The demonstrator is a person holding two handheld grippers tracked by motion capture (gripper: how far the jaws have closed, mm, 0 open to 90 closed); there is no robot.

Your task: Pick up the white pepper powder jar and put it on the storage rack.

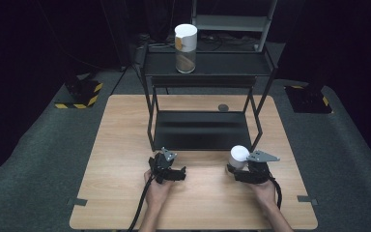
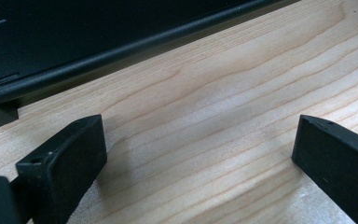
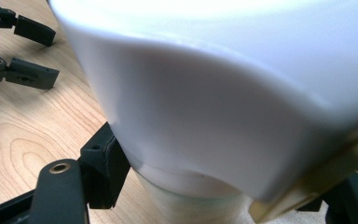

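Observation:
A small jar with a white lid (image 1: 239, 154) stands on the wooden table in front of the rack's right legs, and my right gripper (image 1: 238, 169) is shut on it. In the right gripper view the white lid (image 3: 223, 79) looms large, with a clear body beneath and a black jaw pressed to each side of my right gripper (image 3: 228, 179). My left gripper (image 1: 174, 171) rests low over the table at centre left. Its jaws are open in the left gripper view (image 2: 200, 149), with bare wood between them. A taller jar (image 1: 185, 48) with a white lid and orange label stands on the rack's top shelf.
A black two-tier metal rack (image 1: 207, 72) occupies the table's middle and back; its lower shelf (image 1: 200, 130) is bare, and its front edge (image 2: 121, 51) lies just ahead of my left gripper. A small dark disc (image 1: 223, 107) lies on the table behind the rack. My left gripper (image 3: 28, 51) shows far off.

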